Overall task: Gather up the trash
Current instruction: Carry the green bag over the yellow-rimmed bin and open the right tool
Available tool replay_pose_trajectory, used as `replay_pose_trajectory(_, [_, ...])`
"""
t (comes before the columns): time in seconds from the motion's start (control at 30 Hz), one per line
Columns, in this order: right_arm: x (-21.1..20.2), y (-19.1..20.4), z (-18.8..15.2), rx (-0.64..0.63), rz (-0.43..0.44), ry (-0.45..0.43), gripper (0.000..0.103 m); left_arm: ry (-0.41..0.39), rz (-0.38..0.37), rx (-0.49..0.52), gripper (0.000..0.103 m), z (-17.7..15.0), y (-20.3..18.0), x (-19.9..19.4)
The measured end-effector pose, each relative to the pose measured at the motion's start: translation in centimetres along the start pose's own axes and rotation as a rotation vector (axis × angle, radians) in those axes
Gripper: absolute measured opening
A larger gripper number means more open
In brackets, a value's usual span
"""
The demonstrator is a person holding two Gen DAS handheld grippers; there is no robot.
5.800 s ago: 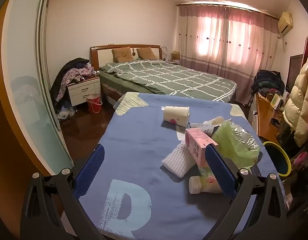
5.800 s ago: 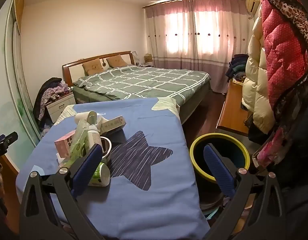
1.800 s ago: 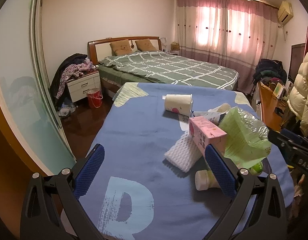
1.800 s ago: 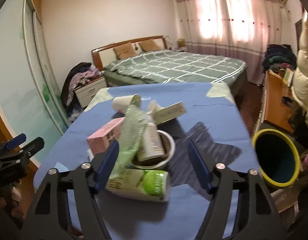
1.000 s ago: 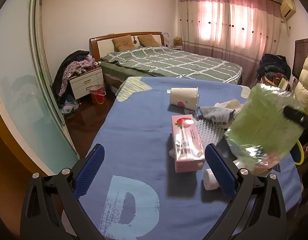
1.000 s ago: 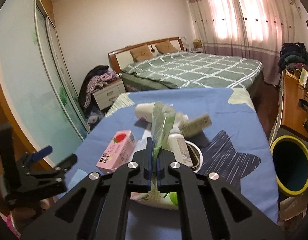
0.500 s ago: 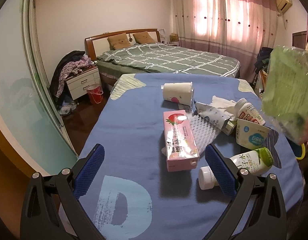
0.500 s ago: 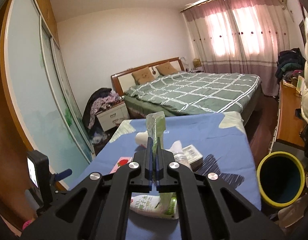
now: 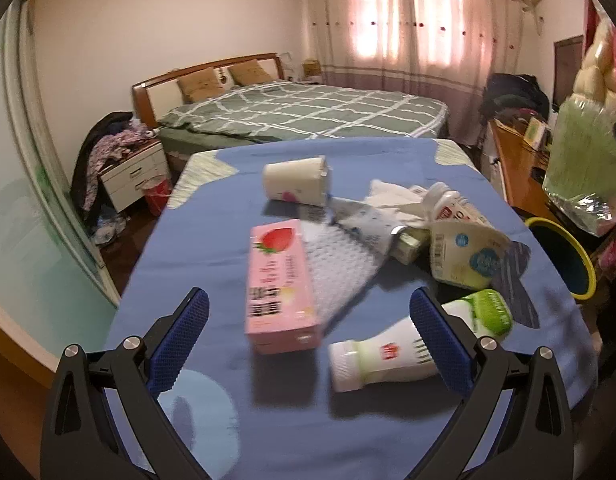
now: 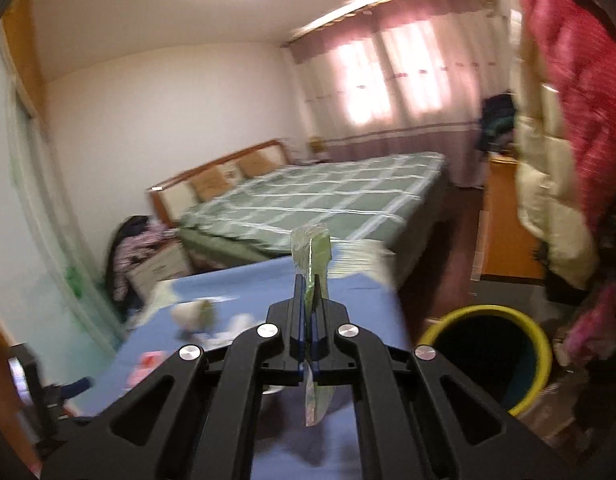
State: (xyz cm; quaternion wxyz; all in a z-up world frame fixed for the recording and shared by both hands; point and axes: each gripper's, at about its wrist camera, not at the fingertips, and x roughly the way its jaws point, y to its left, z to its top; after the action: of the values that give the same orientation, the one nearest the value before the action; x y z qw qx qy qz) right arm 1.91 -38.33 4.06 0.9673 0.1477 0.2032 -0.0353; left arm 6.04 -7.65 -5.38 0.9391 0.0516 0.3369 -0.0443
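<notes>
Blue cloth covers the table (image 9: 212,240) spread ahead of your left gripper (image 9: 308,332), whose two padded fingers stand wide apart and hold nothing. Beyond your right gripper (image 10: 306,300) and to its right stands one yellow-rimmed bin (image 10: 487,356), mouth up, its lower part cut off by the gripper's frame. Your right gripper is pressed together on one green plastic bag (image 10: 311,252); the bag's long axis runs up and down, one end standing above the fingertips and the other hanging below them. From the left wrist view the same bag hangs at the far right edge, partly cut off.

Between your left fingers lies one pink strawberry carton (image 9: 278,284), flat, its long axis pointing away from you. Touching its right side is one white bubbled pad (image 9: 339,264). Just inside your left gripper's right finger lies one white bottle with a green label (image 9: 407,344), on its side, cap toward the carton, its middle hidden by that finger. Farther ahead lie one tipped paper cup (image 9: 296,180), mouth to the right, one yoghurt tub (image 9: 467,256) and crumpled wrappers, too jumbled to count. The right wrist view is blurred by motion.
</notes>
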Motion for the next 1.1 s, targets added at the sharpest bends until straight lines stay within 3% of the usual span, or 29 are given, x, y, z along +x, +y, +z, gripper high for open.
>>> replay_pose_trajectory(0.2, [4.4,-7.5,-1.1,0.055,-0.185,0.066,0.002,0.028,-0.031,0.032,0.099,0.1,-2.4,1.2])
replay_pose_trajectory(0.47, [11.5,-15.1,-3.8,0.11,-0.336,0.211,0.004,0.063,-0.049,0.055,0.099,0.3,-4.1,2.7])
replay_pose_trajectory(0.57, [12.9,-16.2,-4.9,0.125,-0.366,0.249,0.008,0.072,-0.051,0.053,0.099,0.2,-4.1,2.8])
replay_pose_trajectory(0.77, [12.4,-16.0,-6.0,0.152,-0.375,0.24,0.019,0.08,0.009,0.023,0.099,0.5,-2.2,3.7])
replay_pose_trajectory(0.97, [11.2,-15.2,-5.8,0.156,-0.362,0.208,0.022,0.101,0.109,-0.028,0.099,0.7,1.1,5.3])
replay_pose_trajectory(1.1, [10.6,-14.5,-5.6,0.151,-0.342,0.198,0.023,0.144,0.127,-0.037,0.099,0.3,1.9,7.2])
